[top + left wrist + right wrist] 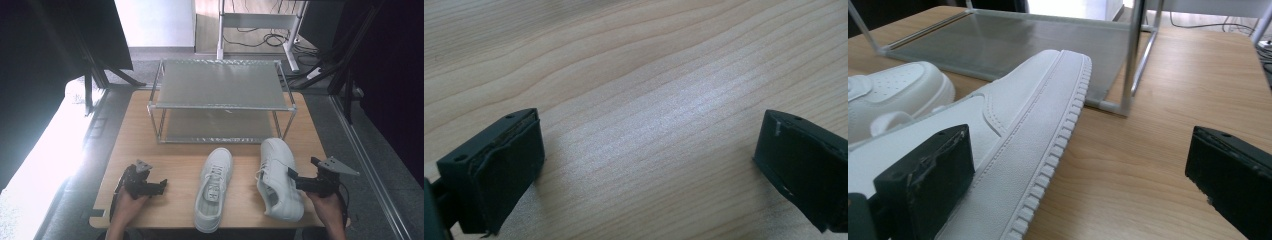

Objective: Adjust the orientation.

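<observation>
We are looking down on a wooden desk point(150, 130) carrying a two-tier metal shoe rack point(220, 97), and we are using that rack as our landmark. Two white sneakers are lying just in front of it. The left sneaker point(214, 192) is sitting upright with its laces facing up, its toe pointing toward the rack. The right sneaker point(278, 177) is tipped onto its side, its toe nearly reaching the rack's front right leg.

We are holding the right tool point(292, 176) in front of the rack, on the right, right beside the tipped sneaker. Its jaws are standing wide apart; in the right gripper view the right tool point(1080, 165) is facing the sneaker's ribbed sole edge point(1048, 165), with one jaw over the white upper and the other over bare desk.

We are holding the left tool point(161, 186) well to the left of both sneakers, in front of the rack's left corner. Its jaws are also spread wide, framing nothing but wood grain point(649, 130).
</observation>
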`<action>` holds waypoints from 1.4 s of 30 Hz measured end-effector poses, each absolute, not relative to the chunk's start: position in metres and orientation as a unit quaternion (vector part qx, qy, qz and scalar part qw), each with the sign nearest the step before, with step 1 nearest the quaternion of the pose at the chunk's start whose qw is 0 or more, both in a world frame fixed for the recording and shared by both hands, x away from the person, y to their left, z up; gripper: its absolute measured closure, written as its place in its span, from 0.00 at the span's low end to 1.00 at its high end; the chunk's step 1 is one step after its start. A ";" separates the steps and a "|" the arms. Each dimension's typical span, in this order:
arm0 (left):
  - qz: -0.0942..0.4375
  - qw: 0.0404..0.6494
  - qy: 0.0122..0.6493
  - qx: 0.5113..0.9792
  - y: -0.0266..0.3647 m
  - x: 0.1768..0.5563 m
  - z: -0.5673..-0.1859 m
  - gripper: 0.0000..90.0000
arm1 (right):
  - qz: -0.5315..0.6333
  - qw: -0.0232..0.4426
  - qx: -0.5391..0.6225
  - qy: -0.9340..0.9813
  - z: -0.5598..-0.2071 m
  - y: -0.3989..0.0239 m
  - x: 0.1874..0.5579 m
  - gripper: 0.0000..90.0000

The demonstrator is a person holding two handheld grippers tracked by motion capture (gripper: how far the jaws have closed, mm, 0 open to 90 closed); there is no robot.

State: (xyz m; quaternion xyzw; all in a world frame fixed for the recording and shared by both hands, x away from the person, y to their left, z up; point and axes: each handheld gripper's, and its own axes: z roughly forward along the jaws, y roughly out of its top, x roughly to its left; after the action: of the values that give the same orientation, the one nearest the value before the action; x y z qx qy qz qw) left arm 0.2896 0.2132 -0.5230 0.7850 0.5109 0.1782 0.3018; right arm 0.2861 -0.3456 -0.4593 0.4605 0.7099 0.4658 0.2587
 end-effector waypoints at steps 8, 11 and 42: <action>0.178 0.302 0.511 0.785 0.213 0.290 -0.523 0.00 | 0.453 0.266 0.483 0.700 -0.462 -0.364 0.285 0.00; 0.178 0.302 0.511 0.785 0.213 0.290 -0.523 0.00 | 0.442 0.271 0.497 0.696 -0.465 -0.376 0.286 0.01; 0.145 0.321 0.507 0.787 0.210 0.285 -0.515 0.01 | 0.449 0.263 0.534 0.666 -0.474 -0.419 0.282 0.14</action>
State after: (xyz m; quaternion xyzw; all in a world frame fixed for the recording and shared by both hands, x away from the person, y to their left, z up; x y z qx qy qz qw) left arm 0.2851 0.2099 -0.5148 0.7866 0.5068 0.1452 0.3215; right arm 0.2820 -0.4186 -0.4739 0.5344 0.6665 0.4485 0.2628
